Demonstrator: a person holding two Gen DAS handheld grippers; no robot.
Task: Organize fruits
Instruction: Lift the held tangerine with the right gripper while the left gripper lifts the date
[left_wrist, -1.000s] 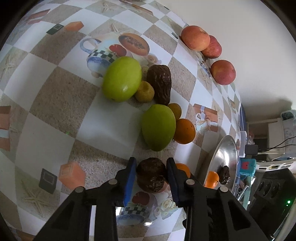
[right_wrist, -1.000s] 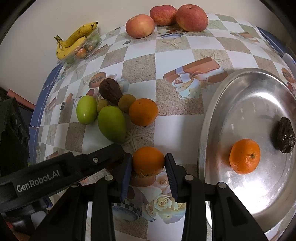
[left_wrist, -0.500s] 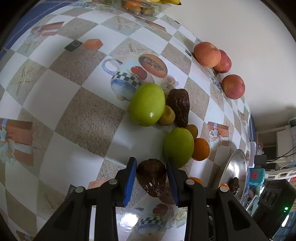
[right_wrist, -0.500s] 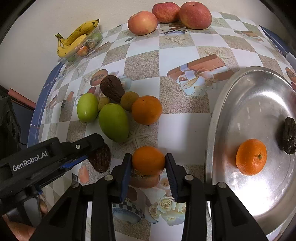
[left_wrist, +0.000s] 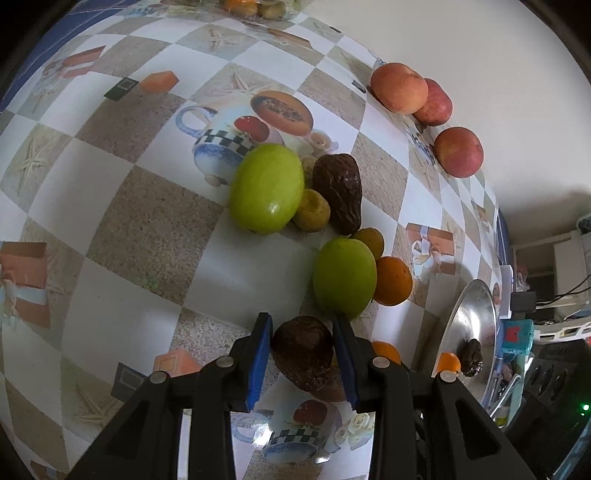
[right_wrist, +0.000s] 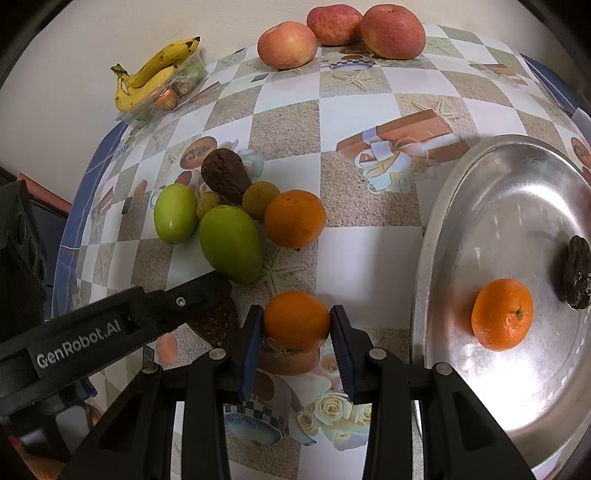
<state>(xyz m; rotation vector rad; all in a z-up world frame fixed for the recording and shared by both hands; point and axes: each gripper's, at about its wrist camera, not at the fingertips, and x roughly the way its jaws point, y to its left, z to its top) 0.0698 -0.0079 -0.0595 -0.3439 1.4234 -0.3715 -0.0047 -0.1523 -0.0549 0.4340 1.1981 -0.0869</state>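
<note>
Checkered oilcloth printed with teapots, roses and gift boxes covers the worktop (right_wrist: 369, 92), which runs back to a plain pale wall.

Nearest the cameras, the left gripper (left_wrist: 303, 363) is clamped on a wrinkled dark brown fruit (left_wrist: 303, 354), both blue pads against its sides. The right gripper (right_wrist: 296, 341) is clamped on an orange (right_wrist: 296, 319), pads pressing each flank. To its right the steel tray (right_wrist: 461, 206) carries one mandarin (right_wrist: 502, 314) and a dark shrivelled fruit (right_wrist: 578, 277).

Beyond the grippers lies the loose cluster: two green fruits (right_wrist: 229, 247), touching; two small yellow-brown ones; another brown wrinkled fruit (right_wrist: 225, 175); a second orange (right_wrist: 294, 218). Farther off, three apples (right_wrist: 391, 31) sit by the wall, and bananas (right_wrist: 155, 72) rest on a clear punnet at the far left corner.

To judge by what the tray already holds, both held fruits probably go there. The orange is round and smooth, so the grip should stay across its widest part; it should be set down on the flat of the tray rather than the sloping rim, or it may roll. The brown fruit looks soft and should not be squeezed harder. The grippers sit close together, so moving one at a time avoids a clash.

Whether either fruit is lifted clear of the worktop cannot be told. The tray's right edge is cut off, the punnet's contents are blurred, and the clutter beyond the worktop's edge is too small to read.
</note>
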